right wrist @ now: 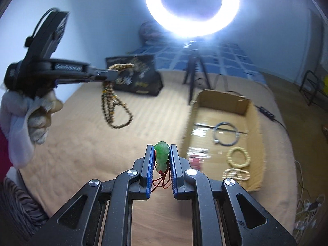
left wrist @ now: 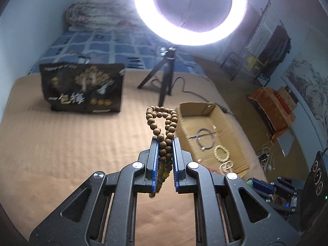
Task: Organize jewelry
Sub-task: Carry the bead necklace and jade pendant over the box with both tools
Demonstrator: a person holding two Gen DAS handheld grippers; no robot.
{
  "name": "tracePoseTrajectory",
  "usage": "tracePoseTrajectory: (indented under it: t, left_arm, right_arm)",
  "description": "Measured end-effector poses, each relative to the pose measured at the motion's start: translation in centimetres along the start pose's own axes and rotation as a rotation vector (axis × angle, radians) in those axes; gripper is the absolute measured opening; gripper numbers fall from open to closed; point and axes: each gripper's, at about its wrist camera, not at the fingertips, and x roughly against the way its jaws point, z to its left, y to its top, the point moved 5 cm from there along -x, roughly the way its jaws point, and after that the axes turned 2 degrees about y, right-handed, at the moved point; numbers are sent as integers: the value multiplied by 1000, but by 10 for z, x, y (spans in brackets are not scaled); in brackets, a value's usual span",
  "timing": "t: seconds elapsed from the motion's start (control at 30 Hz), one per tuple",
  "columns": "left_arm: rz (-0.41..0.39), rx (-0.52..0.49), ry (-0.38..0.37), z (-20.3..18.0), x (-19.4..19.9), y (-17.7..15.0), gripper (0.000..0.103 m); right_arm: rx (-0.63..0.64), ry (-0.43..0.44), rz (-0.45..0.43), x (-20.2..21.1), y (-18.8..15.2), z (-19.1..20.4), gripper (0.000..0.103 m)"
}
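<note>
Left tool (left wrist: 165, 141) tight on round wooden bead strand (left wrist: 164, 127), right tool (right wrist: 162, 148) on carved green pendant (right wrist: 161, 154).

We see a broad bare stretch of tan mattress (right wrist: 86, 143) open between the dark snack bag (left wrist: 83, 88) at the back left and the open-topped cardboard box (right wrist: 254, 123) on the right. The tripod (left wrist: 164, 82) of the ring light (left wrist: 189, 12) stands just behind the box's far wall, its cable trailing beside it. The hanging wooden bead strand (right wrist: 114, 106) dangles over the mattress's left half.
</note>
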Motion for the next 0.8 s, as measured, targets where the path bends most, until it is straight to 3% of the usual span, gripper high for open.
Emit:
tracePoseTrajectory:
  t: [0.4, 0.8]
  left_arm:
    - [-25, -59, -35, -58, -38, 29, 10]
    - [-7, -111, -22, -93, -88, 37, 10]
  right_arm:
    - [-137, -102, -24, 19, 0, -75, 13]
    - [-149, -143, 7, 7, -4, -99, 13]
